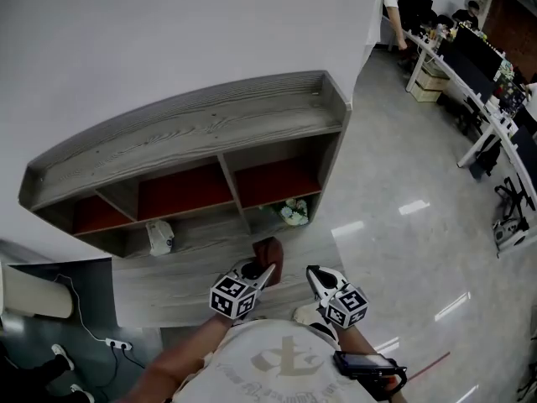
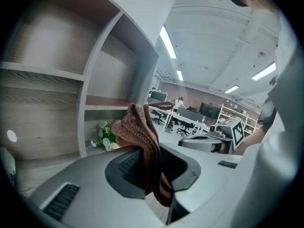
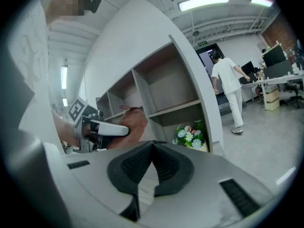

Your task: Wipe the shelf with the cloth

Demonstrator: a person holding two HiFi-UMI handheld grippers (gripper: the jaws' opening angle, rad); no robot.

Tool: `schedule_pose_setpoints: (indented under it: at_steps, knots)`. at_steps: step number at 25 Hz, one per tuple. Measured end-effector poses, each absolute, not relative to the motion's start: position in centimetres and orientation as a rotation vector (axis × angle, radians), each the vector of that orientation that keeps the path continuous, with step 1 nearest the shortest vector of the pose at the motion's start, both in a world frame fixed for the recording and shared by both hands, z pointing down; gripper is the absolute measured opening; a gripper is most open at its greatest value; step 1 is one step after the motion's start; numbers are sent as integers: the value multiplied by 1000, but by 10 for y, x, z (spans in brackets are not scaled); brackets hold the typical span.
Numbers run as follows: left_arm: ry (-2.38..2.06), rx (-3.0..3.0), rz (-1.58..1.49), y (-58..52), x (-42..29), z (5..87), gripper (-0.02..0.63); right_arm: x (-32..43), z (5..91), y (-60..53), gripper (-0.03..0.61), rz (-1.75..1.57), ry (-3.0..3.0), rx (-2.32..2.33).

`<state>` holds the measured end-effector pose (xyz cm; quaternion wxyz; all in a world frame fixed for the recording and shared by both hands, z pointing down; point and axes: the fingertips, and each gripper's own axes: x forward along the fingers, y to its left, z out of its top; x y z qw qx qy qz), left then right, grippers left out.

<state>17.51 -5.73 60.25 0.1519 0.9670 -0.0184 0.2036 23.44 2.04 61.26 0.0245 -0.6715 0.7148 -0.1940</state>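
Note:
A grey wooden shelf unit [image 1: 185,133] with red back panels stands against the white wall. In the head view my left gripper [image 1: 265,270] is in front of its lower level, shut on a brown knitted cloth [image 1: 270,254]. In the left gripper view the cloth [image 2: 142,132] bunches above the jaws and hangs down between them. My right gripper [image 1: 313,273] hovers just to the right, shut with nothing in it; in its own view the right gripper's [image 3: 152,145] pads meet at the tip. That view also shows the left gripper [image 3: 102,127] with the cloth [image 3: 132,122] and the shelf [image 3: 171,87].
A small bunch of artificial flowers [image 1: 294,212] sits in the lower right compartment, and a white object [image 1: 159,238] in the lower left one. A person [image 3: 229,89] stands by office desks [image 1: 470,91] to the right. Cables and a power strip [image 1: 113,342] lie on the floor at left.

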Motion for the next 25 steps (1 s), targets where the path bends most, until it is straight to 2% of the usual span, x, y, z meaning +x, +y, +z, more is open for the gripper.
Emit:
schedule_pose_setpoints:
  at_steps: [9, 25]
  knots:
    - [-156, 2814, 531, -82, 247, 564, 86, 266, 618, 21, 5, -605, 2247, -1997]
    - [-293, 2766, 630, -143, 377, 531, 86, 288, 624, 28, 5, -635, 2324, -1896]
